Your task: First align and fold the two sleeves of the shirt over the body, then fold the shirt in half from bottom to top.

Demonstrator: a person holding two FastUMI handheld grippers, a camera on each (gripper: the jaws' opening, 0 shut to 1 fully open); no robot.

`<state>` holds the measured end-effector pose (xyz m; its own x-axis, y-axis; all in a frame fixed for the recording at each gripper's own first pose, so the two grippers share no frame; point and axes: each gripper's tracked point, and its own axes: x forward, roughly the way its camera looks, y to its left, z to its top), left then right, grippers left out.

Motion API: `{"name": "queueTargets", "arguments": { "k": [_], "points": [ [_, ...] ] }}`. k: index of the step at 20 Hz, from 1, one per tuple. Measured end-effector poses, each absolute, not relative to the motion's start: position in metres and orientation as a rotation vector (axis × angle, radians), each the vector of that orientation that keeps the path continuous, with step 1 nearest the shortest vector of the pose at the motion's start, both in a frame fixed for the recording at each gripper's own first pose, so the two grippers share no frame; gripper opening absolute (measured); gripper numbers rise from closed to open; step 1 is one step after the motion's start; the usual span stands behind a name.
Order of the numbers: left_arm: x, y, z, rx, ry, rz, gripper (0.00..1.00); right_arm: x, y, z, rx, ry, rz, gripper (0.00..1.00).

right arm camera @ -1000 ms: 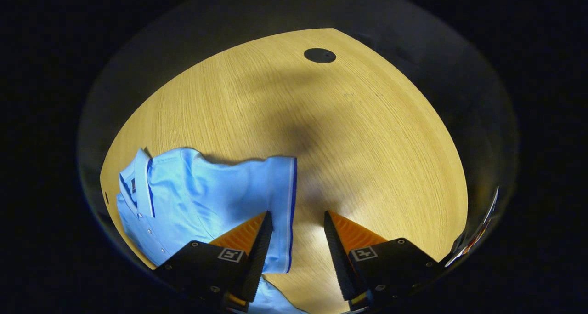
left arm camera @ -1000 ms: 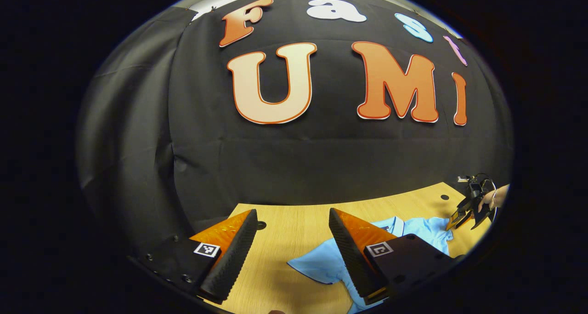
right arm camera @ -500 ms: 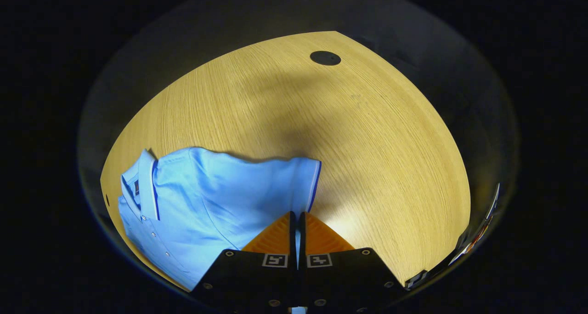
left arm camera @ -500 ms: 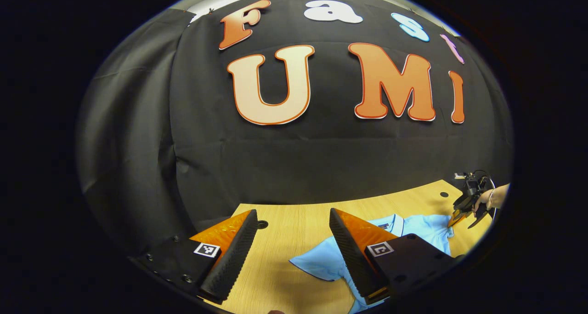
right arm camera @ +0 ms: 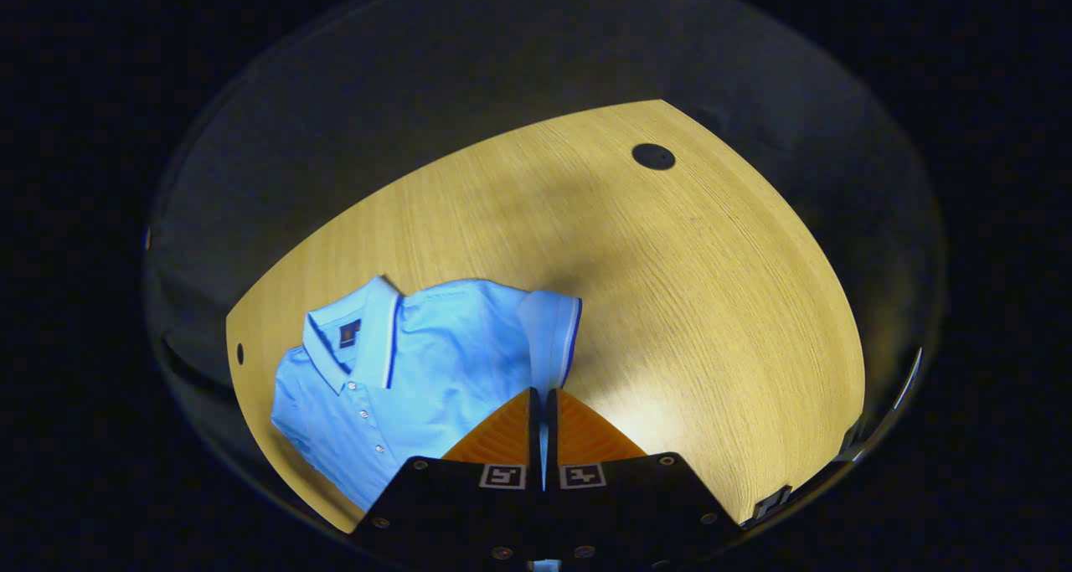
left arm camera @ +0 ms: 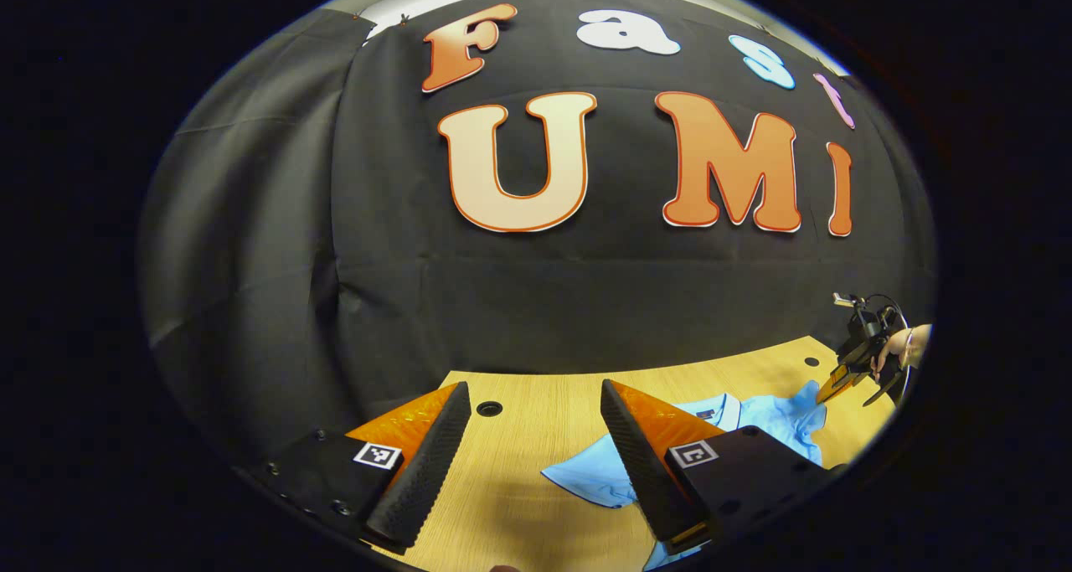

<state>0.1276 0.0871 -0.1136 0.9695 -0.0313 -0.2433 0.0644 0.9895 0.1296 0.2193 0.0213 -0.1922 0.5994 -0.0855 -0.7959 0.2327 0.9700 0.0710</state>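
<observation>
A light blue polo shirt [right arm camera: 419, 371] with a white-trimmed collar lies on the wooden table [right arm camera: 687, 304]. My right gripper [right arm camera: 541, 400] is shut on the hem of one sleeve [right arm camera: 553, 337] and holds it lifted off the table. In the left gripper view the same shirt [left arm camera: 603, 471] lies to the right, its other sleeve flat near my left gripper [left arm camera: 532, 425]. That gripper is open above the table with nothing between its fingers. Far right in that view the right gripper [left arm camera: 842, 379] and a hand [left arm camera: 909, 346] hold up the raised sleeve [left arm camera: 808, 400].
Dark round holes sit in the table top [right arm camera: 653, 156] [left arm camera: 488, 408] [right arm camera: 240, 354]. The black cloth wall [left arm camera: 536, 304] stands just behind the table's far edge. Bare wood stretches to the right of the shirt in the right gripper view.
My right gripper closed on the sleeve hem and then rose, lifting the sleeve off the table. The left gripper stayed open and nearly still.
</observation>
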Motion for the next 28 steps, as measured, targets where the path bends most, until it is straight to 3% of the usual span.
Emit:
{"name": "queueTargets", "arguments": {
  "k": [6,21,25,28],
  "points": [
    [0.121,0.113,-0.105,0.127,0.227,-0.031,1.00,0.217,0.092,-0.166,0.082,0.871,-0.073,0.00],
    [0.115,0.171,-0.122,0.106,0.277,0.040,1.00,0.216,0.247,-0.207,-0.046,0.913,0.145,0.01],
    [0.122,0.170,-0.128,0.110,0.295,0.036,1.00,0.214,0.264,-0.224,-0.068,0.921,0.191,0.04],
    [0.130,0.160,-0.136,0.109,0.314,0.022,1.00,0.210,0.276,-0.221,-0.047,0.911,0.230,0.15]
  ]
}}
